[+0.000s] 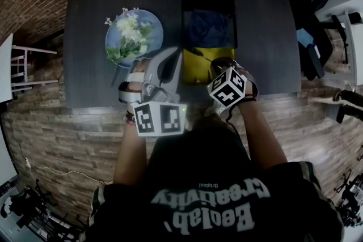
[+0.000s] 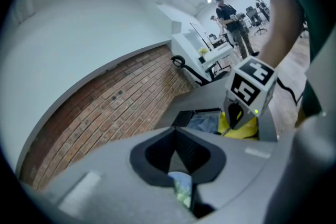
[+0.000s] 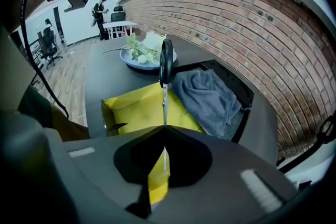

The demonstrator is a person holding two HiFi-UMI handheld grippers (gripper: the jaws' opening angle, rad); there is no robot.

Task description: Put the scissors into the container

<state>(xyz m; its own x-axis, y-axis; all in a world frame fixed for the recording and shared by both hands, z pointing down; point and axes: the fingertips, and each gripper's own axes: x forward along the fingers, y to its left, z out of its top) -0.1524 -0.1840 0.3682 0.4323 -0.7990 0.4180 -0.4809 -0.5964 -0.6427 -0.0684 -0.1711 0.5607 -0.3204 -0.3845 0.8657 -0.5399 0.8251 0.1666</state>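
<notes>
scissors (image 3: 164, 105) over yellow container (image 3: 131, 107), cloth (image 3: 210, 97) beside

Finishes we see:
scissors (image 3: 164, 105): bright metal blade, glossy black plastic handle; container (image 3: 134, 107) matt yellow; cloth (image 3: 207, 99) soft, creased; brick wall (image 3: 252, 23) rough.

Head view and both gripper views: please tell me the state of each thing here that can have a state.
Scissors: blades closed, gripped by the blades, handle pointing away, over the yellow container.
Right claw: shut on the scissors.
Left claw: shut, empty.
Yellow container: open on top, scissors not yet inside.
Black container: open, holding a crumpled blue cloth.
Plate: on the table, holding flowers.
</notes>
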